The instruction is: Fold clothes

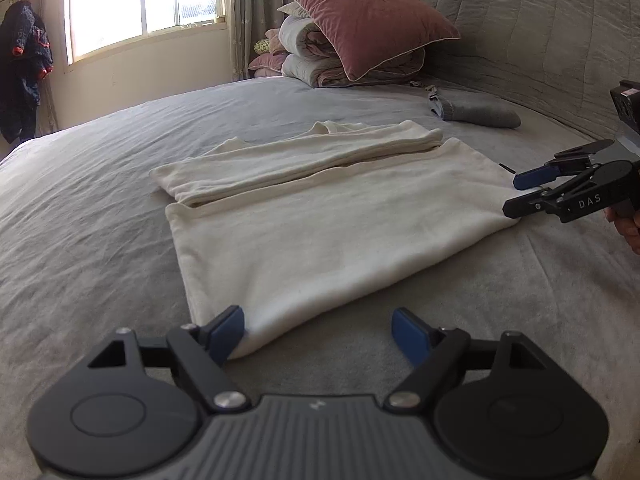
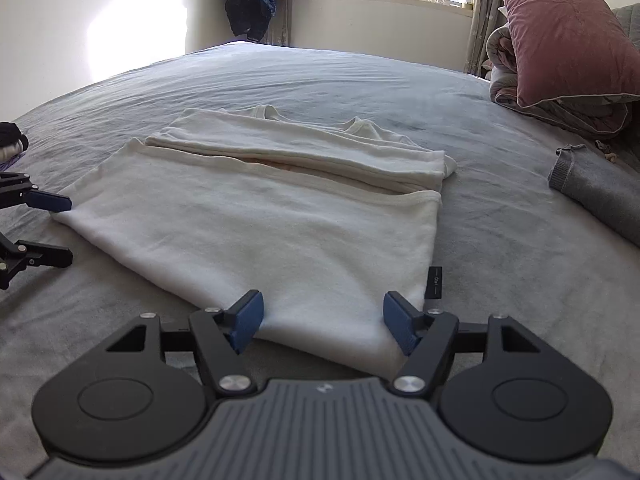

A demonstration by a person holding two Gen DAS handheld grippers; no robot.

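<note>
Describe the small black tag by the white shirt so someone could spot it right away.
Start at the grey bed and find the cream folded shirt in its middle. Just off the shirt's right edge, at the near corner, lies a small black tag with pale lettering, the only dark thing touching the shirt.

A wide bed with a wrinkled grey sheet [image 1: 100, 208] carries a folded cream cotton shirt [image 1: 320, 232], a folded grey garment [image 1: 480, 112] and stacked quilts under a mauve velvet pillow [image 1: 364, 16].

Both wrist cameras sit low and close — facing the same cream shirt [image 1: 320, 232] from adjacent corners.
</note>
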